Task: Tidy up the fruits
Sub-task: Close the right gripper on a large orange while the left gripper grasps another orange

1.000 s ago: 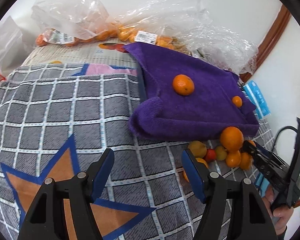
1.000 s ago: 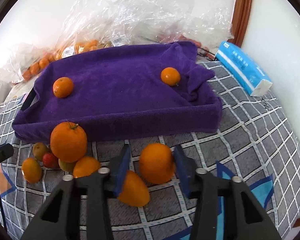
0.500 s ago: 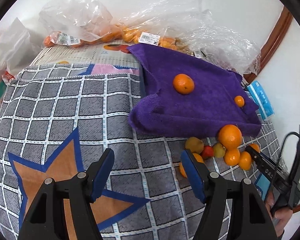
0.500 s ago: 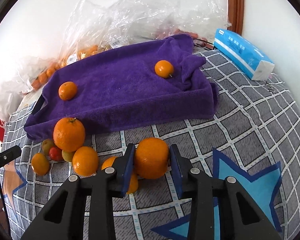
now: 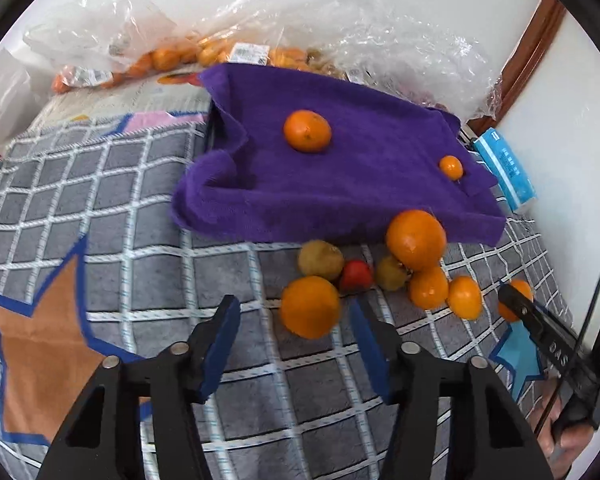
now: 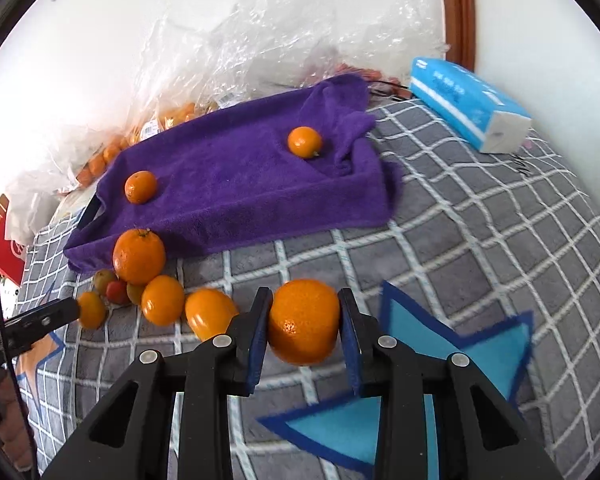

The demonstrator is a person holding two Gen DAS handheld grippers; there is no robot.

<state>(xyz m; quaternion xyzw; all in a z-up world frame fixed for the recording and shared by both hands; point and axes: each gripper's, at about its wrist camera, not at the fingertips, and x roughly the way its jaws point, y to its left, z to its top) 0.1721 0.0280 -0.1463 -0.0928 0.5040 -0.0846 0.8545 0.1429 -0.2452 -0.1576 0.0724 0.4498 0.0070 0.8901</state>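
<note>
Right tool (image 6: 303, 322) pinches a round orange mandarin (image 6: 303, 320), blue pads pressed on both its sides, fruit lifted clear of the grey grid-pattern bedspread (image 6: 480, 220). Left tool (image 5: 294, 334) is closing, pads not yet touching anything; a second round orange fruit (image 5: 310, 306) sits just ahead of its tips, slightly right of centre. Judgement: the left tool needs only a short forward push to straddle it. Beyond that lies the loose pile: one large orange (image 5: 415, 239), two smaller oranges, two yellow-green fruits, and one small red fruit (image 5: 356, 275), all crowded against the near edge of the folded purple towel (image 5: 360, 184). The towel lies up and left of the right tool's fruit in the right view, with two mandarins on it, well apart; likely drop zone, and the right hand is the one carrying. No long axis matters, fruit is round. Clear plastic bags of oranges (image 5: 236, 52) against the wall carry white labels, print too small to read. The blue-and-white tissue pack (image 6: 468, 104) has writing, illegible. The right tool's finger in the left view shows letters, probably "DAS".
</note>
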